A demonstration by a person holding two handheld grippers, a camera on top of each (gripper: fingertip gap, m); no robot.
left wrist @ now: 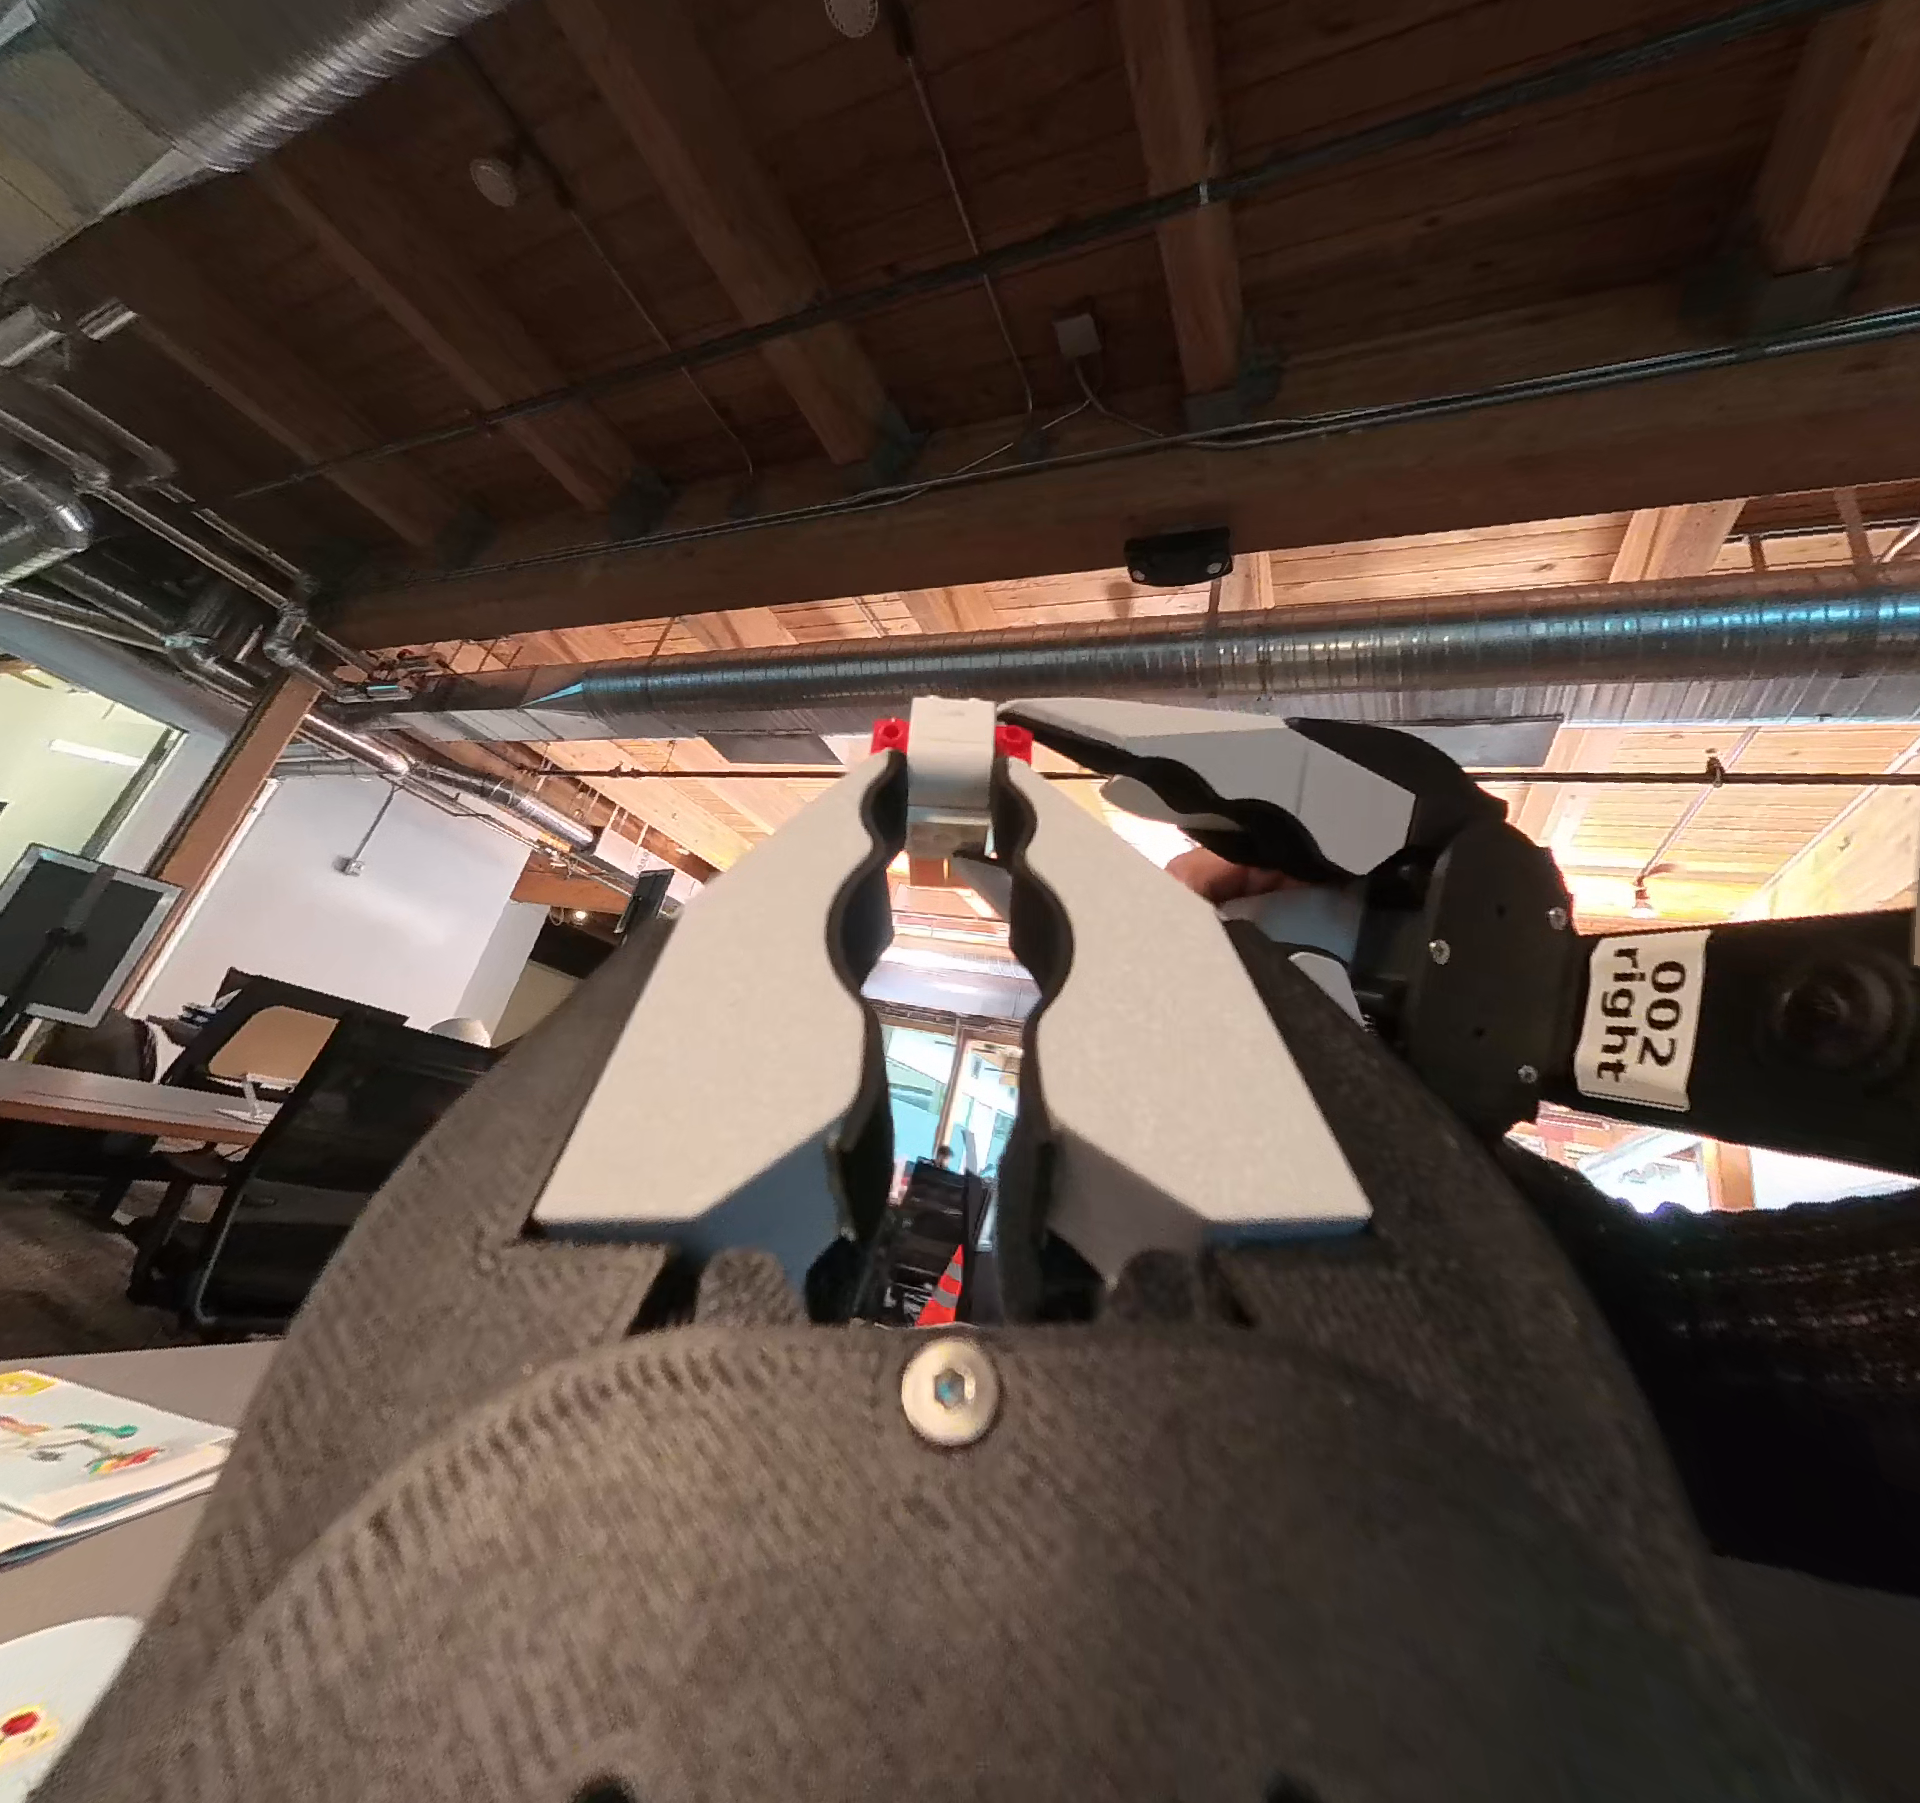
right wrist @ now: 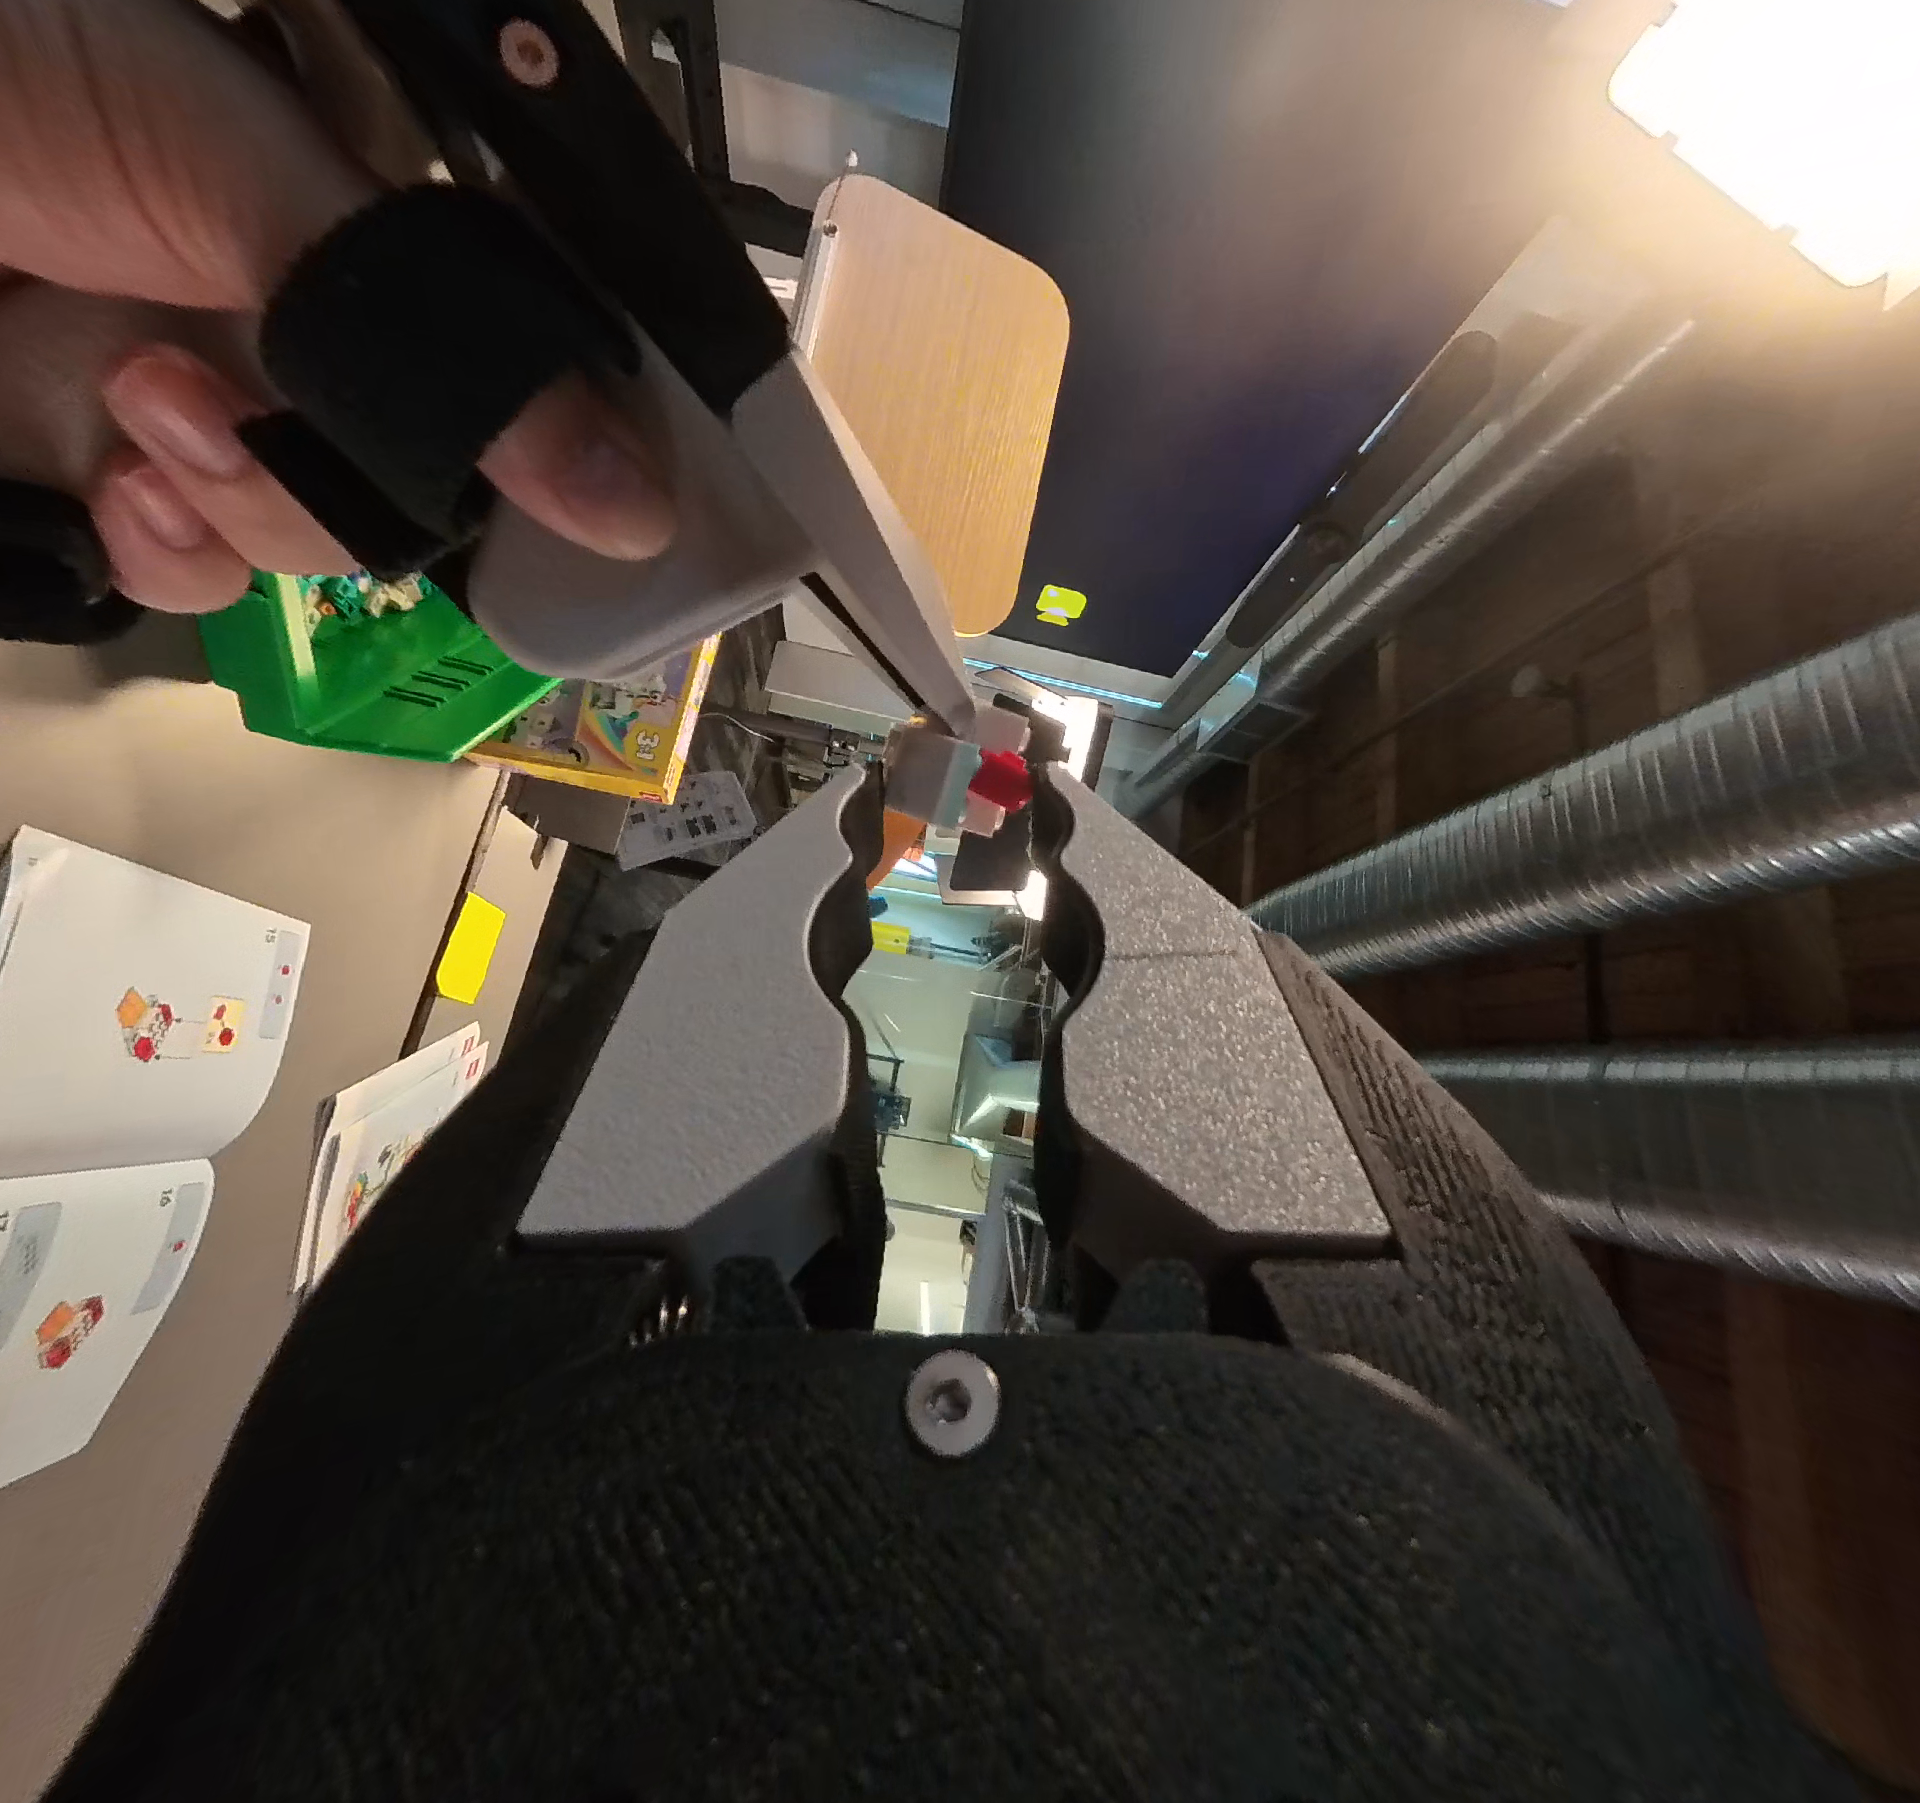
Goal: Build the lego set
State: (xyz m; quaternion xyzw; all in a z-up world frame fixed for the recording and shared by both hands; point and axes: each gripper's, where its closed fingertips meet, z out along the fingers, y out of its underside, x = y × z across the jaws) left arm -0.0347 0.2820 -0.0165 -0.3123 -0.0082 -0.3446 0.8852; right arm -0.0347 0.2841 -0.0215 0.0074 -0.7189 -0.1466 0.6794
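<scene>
A small lego assembly (left wrist: 945, 756) of white-grey bricks with red studded pieces on both sides is held up in the air. My left gripper (left wrist: 948, 779) is shut on its white-grey body. My right gripper (left wrist: 1039, 745) comes in from the right, its tip against the red piece. In the right wrist view the assembly (right wrist: 925, 766) sits between my right gripper's (right wrist: 951, 782) fingertips, touching both, the red piece against the right one. The left gripper (right wrist: 961, 711) reaches in from the upper left, held by a person's hand (right wrist: 156, 195).
An open instruction booklet (right wrist: 135, 1026) lies on the grey table (right wrist: 312, 818), also in the left wrist view (left wrist: 94, 1462). A green tray (right wrist: 364, 683) of bricks and a yellow lego box (right wrist: 623, 735) stand farther back, with a yellow note (right wrist: 470, 945) at the table's edge. The tips of both grippers are at nearly the same place.
</scene>
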